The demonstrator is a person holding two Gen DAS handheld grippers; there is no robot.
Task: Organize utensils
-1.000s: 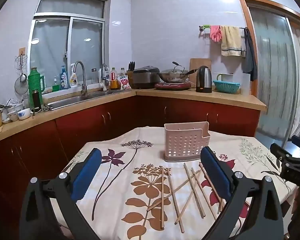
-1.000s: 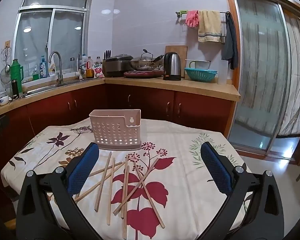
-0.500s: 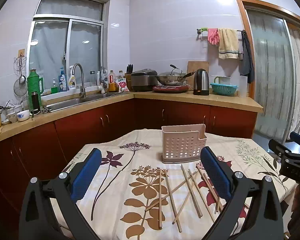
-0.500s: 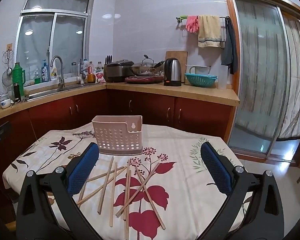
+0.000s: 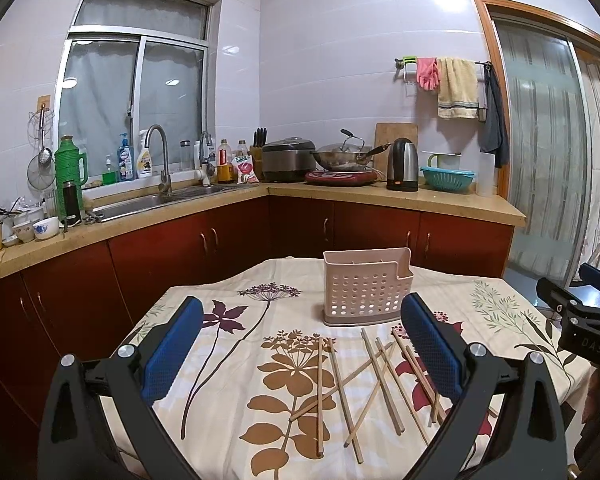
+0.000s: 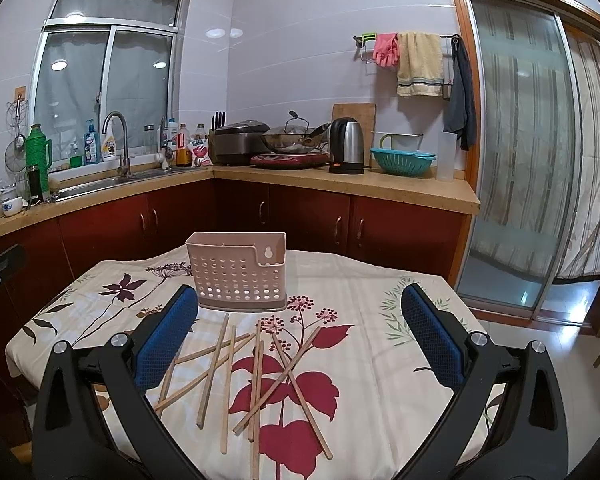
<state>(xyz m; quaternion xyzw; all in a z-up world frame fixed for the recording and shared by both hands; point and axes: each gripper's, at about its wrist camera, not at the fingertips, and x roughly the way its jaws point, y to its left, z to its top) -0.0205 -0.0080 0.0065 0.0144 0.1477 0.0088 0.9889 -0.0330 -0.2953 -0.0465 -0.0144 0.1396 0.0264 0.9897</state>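
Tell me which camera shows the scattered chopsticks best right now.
Right wrist: the chopsticks lie unobstructed between its open tongs. In the left wrist view, one finger covers part of the pile.

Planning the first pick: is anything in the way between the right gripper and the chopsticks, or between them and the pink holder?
Nothing visible. The right gripper is open above the scattered chopsticks, with only bare tablecloth between them and the pink holder. The chopsticks do cross one another, though.
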